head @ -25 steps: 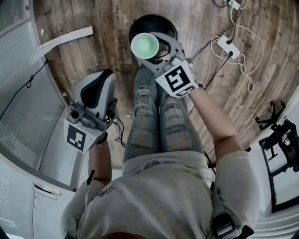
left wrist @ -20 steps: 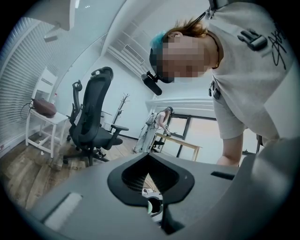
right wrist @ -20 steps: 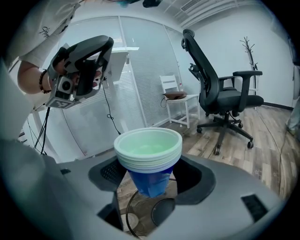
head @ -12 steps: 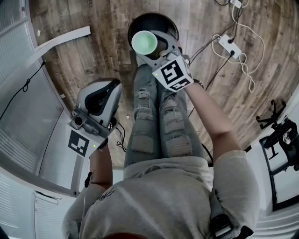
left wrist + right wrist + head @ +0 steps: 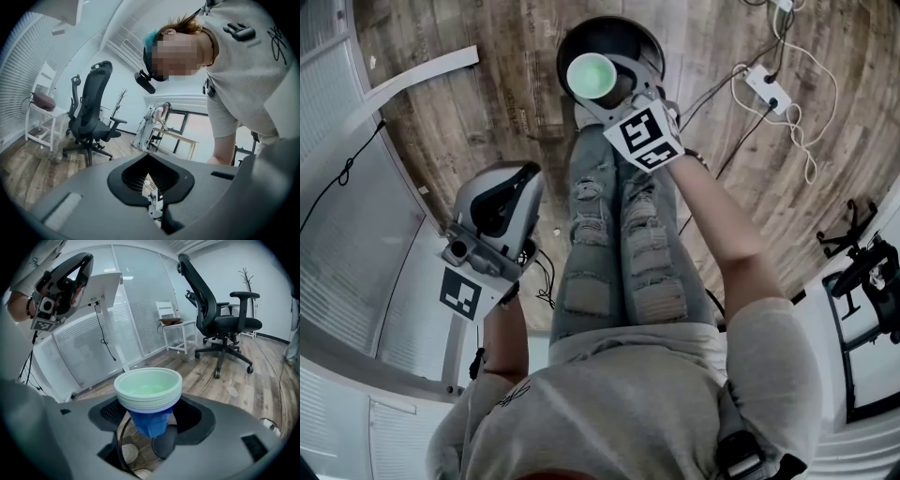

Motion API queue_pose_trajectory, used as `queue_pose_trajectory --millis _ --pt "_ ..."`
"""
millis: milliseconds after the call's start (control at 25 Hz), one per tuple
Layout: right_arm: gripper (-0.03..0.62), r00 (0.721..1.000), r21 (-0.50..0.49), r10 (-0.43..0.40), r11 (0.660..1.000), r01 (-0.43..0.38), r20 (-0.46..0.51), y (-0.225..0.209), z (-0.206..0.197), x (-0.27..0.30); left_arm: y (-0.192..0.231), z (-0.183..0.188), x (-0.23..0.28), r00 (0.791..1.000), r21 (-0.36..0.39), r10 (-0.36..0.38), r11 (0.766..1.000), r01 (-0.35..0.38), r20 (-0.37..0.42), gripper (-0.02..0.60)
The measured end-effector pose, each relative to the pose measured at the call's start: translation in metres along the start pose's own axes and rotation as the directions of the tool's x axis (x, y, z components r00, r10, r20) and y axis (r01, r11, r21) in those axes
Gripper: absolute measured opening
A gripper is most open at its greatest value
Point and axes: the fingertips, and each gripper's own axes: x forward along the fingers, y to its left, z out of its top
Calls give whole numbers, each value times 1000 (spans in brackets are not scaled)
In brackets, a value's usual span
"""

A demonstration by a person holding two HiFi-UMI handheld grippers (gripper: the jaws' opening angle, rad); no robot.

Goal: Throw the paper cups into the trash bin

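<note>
Several nested paper cups are gripped in the right tongs above the trash bin; letting go is judged the next move. The left tongs are closed and empty.

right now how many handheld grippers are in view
2. The grey left gripper hangs beside the person's left leg, fingers shut, empty. The grey right gripper holds a nested stack of blue, green-lined paper cups above the round black trash bin.

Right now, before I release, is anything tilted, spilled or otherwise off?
Nothing stands out. The nested paper cups sit upright in the right gripper, above the trash bin. The left gripper is shut and empty, off to the side.
</note>
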Motion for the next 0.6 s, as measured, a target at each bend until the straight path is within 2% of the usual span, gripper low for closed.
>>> queue_pose_trajectory --millis 600 --pt "306 996 -14 -21 1000 20 -89 -26 -52 27 -6 -24 1 1000 -27 -1 1000 1 -26 -3"
